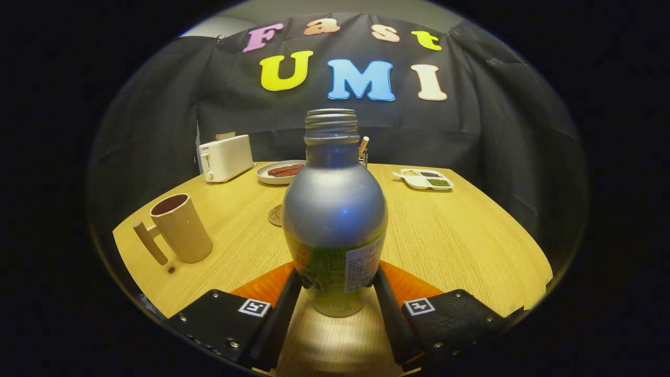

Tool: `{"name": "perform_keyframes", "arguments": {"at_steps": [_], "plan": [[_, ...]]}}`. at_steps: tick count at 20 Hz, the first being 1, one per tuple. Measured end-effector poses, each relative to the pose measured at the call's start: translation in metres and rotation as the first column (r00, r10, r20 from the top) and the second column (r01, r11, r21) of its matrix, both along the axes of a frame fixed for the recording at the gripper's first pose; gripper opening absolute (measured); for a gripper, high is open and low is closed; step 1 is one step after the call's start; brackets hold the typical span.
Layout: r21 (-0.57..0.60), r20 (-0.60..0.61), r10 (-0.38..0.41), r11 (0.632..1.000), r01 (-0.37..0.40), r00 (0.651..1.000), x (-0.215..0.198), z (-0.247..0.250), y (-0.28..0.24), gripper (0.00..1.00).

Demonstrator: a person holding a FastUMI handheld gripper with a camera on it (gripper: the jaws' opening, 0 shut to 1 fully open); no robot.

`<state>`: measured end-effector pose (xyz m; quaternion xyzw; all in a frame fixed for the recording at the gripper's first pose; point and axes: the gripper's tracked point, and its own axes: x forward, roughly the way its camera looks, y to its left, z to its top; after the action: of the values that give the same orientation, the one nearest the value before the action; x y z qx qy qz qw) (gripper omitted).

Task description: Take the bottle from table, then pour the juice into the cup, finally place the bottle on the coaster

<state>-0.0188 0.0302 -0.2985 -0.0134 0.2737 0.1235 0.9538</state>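
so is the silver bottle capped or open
Open: the silver metal bottle shows bare screw threads at its neck, with no cap on. It stands upright between the gripper fingers, which press its lower sides.

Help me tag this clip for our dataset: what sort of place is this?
Probably a staged kitchen or dining table in a recording booth. A toaster, a plate of food and a mug stand on a wooden table with black cloth hung behind. The tool is shut on the bottle.

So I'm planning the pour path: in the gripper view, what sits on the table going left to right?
Cup → toaster → plate → bottle, held between the fingers → divided snack tray.
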Motion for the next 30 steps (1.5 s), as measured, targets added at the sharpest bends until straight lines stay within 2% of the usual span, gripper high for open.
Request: {"name": "perform_keyframes", "arguments": {"at_steps": [10,15,20,26,30], "plan": [[-0.181,-0.014,0.115,0.977,-0.116,0.993,0.003,0.020,0.024,0.77],[-0.313,-0.017,0.176,0.934,-0.172,0.984,0.010,0.031,0.038,0.77],[-0.446,-0.016,0.232,0.869,-0.215,0.972,0.017,0.037,0.053,0.77],[-0.583,-0.044,0.287,0.771,-0.258,0.957,0.026,0.038,0.065,0.77],[-0.664,-0.069,0.319,0.693,-0.282,0.945,0.028,0.041,0.066,0.77]]}}
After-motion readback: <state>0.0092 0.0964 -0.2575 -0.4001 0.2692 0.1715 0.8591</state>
